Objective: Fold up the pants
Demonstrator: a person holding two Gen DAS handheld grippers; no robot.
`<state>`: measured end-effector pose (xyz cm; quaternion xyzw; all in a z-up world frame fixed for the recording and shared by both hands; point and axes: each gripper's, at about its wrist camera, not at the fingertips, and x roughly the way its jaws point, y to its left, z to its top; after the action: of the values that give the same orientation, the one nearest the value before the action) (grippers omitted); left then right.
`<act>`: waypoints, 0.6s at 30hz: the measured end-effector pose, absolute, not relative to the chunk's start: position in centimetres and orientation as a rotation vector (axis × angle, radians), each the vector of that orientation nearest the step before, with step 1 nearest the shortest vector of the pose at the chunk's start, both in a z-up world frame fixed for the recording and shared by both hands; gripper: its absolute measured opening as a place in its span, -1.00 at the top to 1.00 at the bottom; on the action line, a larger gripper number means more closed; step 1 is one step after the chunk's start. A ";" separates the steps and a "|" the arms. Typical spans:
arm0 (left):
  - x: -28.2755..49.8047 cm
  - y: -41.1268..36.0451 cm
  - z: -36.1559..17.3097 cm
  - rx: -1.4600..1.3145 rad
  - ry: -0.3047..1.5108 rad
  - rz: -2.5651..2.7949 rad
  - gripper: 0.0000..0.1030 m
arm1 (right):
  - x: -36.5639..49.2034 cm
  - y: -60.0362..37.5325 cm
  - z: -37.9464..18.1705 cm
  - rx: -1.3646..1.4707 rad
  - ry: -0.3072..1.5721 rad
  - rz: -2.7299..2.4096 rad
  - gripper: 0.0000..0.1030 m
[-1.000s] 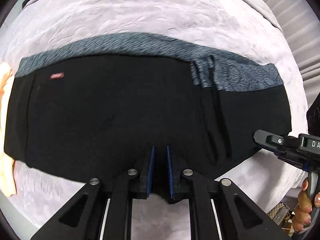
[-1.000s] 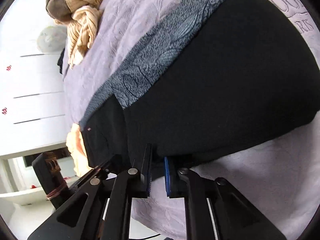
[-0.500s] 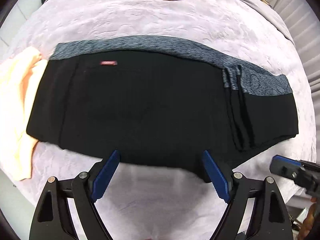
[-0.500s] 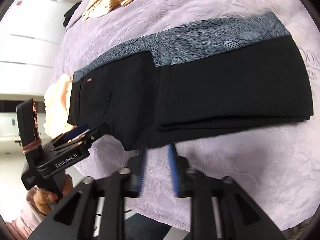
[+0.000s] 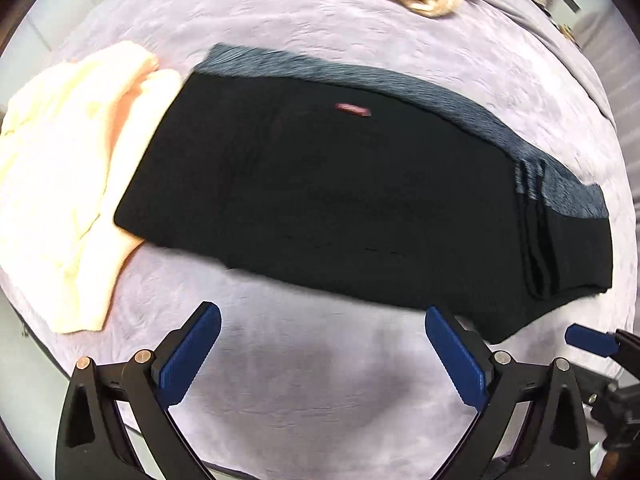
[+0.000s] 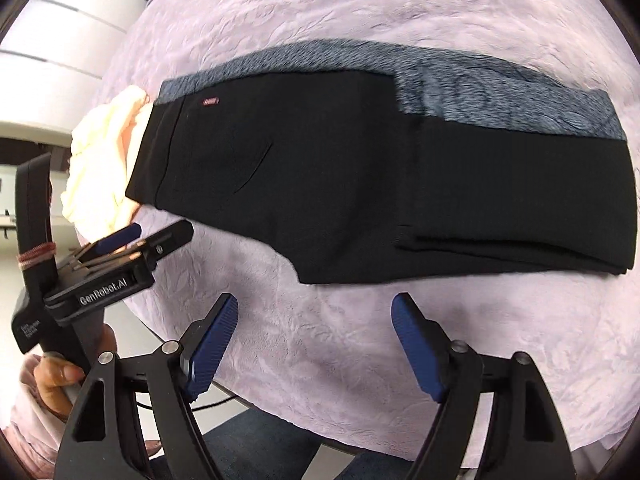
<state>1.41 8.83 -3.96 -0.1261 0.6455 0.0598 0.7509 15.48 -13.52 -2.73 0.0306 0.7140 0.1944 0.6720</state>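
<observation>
The black pants (image 5: pixel 340 200) lie folded flat on the lilac bedspread (image 5: pixel 320 380), grey patterned waistband along the far edge, one end overlapping a peach cloth (image 5: pixel 68 184). Left gripper (image 5: pixel 322 354) and right gripper (image 6: pixel 316 346) hover just short of the near hem, jaws spread wide, holding nothing. Only the right view shows the stacked fold layers clearly, plus the hand (image 6: pixel 56 380) gripping the left tool.
</observation>
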 end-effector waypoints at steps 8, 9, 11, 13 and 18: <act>0.3 13.1 -5.4 -0.344 1.410 0.204 -0.99 | 15.1 -9.4 -3.6 -0.040 1.651 0.486 -0.59; 0.1 13.6 -5.6 -0.359 1.408 0.211 -0.99 | 15.1 -9.1 -3.7 -0.051 1.656 0.491 -0.59; -0.4 14.4 -5.9 -0.379 1.407 0.223 -0.99 | 15.1 -8.8 -3.8 -0.069 1.663 0.497 -0.59; -0.7 15.1 -6.1 -0.394 1.404 0.230 -0.99 | 15.0 -8.5 -3.9 -0.078 1.671 0.504 -0.59; -1.1 16.4 -6.5 -0.431 1.392 0.232 -0.99 | 14.8 -7.7 -3.9 -0.110 1.677 0.521 -0.59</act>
<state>-1.13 16.36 -6.50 -0.1966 0.6345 0.1057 0.7400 14.83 -7.74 -3.91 -0.0482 0.7343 0.2282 0.6375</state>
